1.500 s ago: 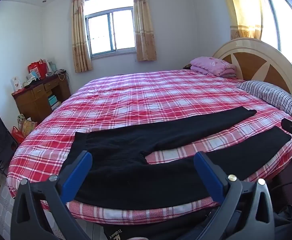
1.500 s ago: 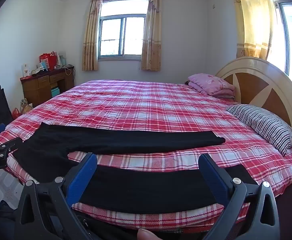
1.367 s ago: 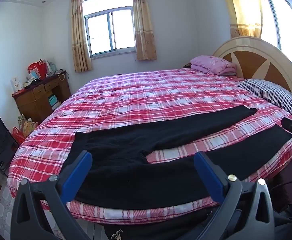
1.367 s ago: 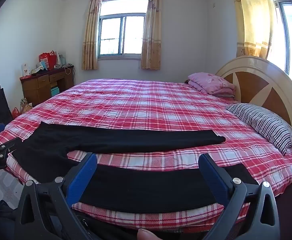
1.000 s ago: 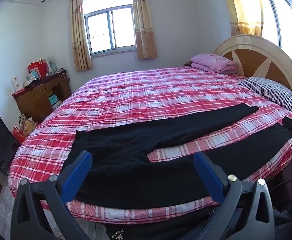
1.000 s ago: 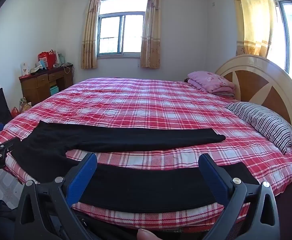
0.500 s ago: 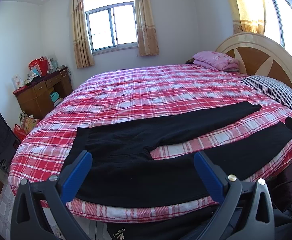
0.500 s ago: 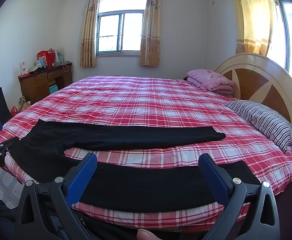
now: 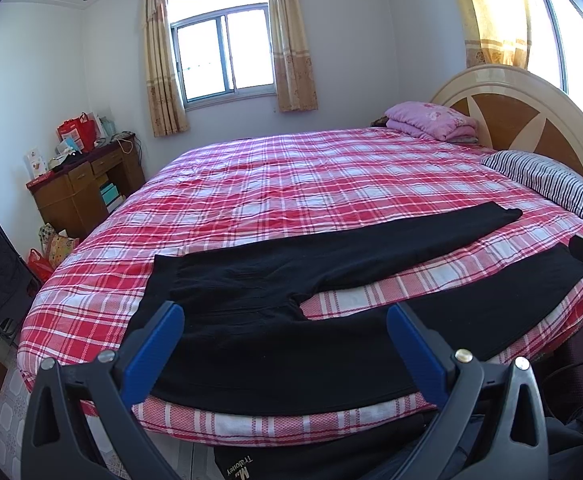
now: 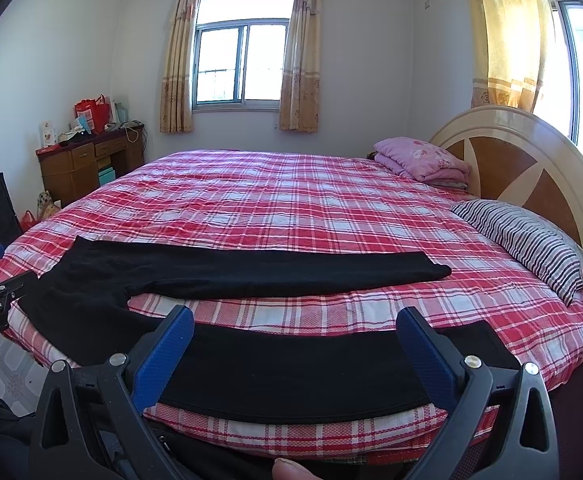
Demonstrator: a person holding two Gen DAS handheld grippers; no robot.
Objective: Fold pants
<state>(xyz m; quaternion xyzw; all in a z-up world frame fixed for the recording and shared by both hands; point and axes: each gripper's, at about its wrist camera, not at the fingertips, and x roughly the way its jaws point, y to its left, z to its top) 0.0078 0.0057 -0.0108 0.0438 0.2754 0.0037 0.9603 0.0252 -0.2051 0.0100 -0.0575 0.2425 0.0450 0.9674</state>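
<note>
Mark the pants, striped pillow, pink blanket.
pants (image 9: 251,280), left wrist view, seat area
striped pillow (image 10: 531,240), right wrist view, middle of top face
pink blanket (image 10: 423,158), right wrist view, top fold

One pants (image 9: 275,300), one striped pillow (image 9: 547,184) (two tools (image 9: 283,344) (image 10: 295,344)).

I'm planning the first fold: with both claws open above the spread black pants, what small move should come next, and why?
Probably lower the right claw onto the near leg's cuff end of the black fabric pants. Both claws hang open and empty, and the legs lie flat and apart on the red plaid bed, so nothing is gripped for folding.
</note>
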